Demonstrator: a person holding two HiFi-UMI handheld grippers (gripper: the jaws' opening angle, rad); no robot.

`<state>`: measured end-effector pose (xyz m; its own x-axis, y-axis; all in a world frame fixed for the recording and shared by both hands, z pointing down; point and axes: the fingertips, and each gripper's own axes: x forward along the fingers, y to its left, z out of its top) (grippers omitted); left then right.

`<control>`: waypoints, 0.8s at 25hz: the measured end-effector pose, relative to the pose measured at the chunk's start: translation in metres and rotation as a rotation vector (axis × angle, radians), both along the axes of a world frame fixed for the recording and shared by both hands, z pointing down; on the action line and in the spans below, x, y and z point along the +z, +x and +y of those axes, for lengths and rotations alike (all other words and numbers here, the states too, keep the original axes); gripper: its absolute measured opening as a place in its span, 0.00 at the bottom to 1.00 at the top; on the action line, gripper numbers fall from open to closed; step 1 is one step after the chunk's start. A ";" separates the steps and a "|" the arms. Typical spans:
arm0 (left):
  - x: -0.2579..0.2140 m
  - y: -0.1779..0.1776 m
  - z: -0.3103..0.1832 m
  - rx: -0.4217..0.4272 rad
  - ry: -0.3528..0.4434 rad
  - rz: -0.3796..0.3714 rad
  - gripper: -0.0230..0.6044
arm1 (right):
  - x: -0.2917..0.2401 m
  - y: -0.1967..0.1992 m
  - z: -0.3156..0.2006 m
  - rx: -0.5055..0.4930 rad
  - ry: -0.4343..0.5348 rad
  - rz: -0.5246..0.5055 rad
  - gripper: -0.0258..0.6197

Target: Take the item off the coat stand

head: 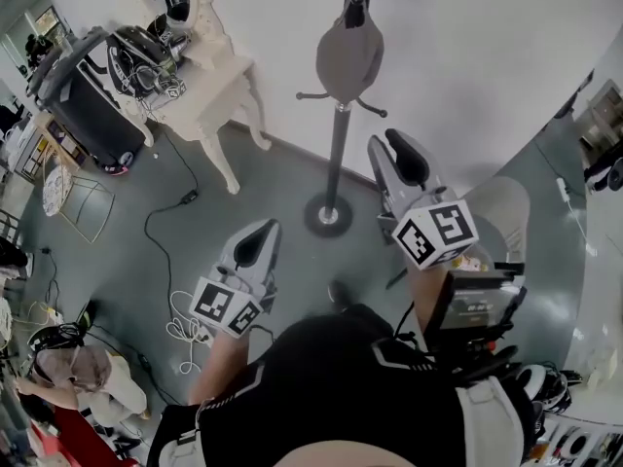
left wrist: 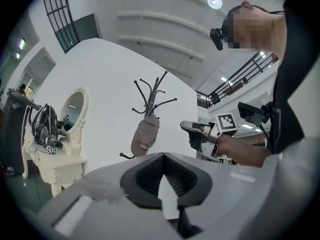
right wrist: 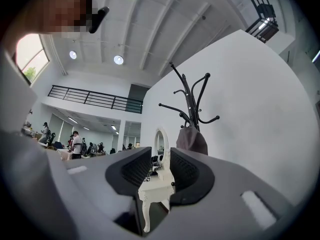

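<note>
A grey cap (head: 348, 56) hangs on the black coat stand (head: 337, 154), whose round base (head: 328, 215) rests on the grey floor before a white wall. My right gripper (head: 394, 149) is raised just right of the pole and below the cap, apart from both. In the right gripper view its jaws (right wrist: 161, 156) stand open with nothing between them, and the cap (right wrist: 192, 140) is beyond them to the right. My left gripper (head: 258, 241) hangs lower and to the left. Its jaw tips (left wrist: 163, 156) meet, empty, with the cap (left wrist: 145, 136) further off.
A white dressing table (head: 209, 66) with an oval mirror stands left of the stand, with a black case (head: 83, 95) beside it. Cables (head: 185, 197) trail over the floor. A wire stool (head: 78, 202) and a person (head: 78, 368) are at the left.
</note>
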<state>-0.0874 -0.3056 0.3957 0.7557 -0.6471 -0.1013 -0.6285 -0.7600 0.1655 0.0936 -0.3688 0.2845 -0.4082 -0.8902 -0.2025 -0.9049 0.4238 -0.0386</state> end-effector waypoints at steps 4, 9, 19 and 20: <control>0.000 0.006 -0.017 -0.010 0.003 -0.007 0.05 | 0.003 0.006 -0.025 -0.004 -0.005 -0.008 0.28; -0.004 0.008 -0.034 -0.026 0.013 -0.010 0.05 | 0.002 0.009 -0.053 -0.003 -0.008 -0.009 0.30; -0.010 0.004 -0.061 -0.072 0.029 -0.019 0.05 | 0.005 0.008 -0.105 -0.010 -0.025 -0.007 0.38; -0.010 0.004 -0.063 -0.076 0.028 -0.021 0.05 | 0.007 0.008 -0.110 -0.010 -0.028 -0.008 0.38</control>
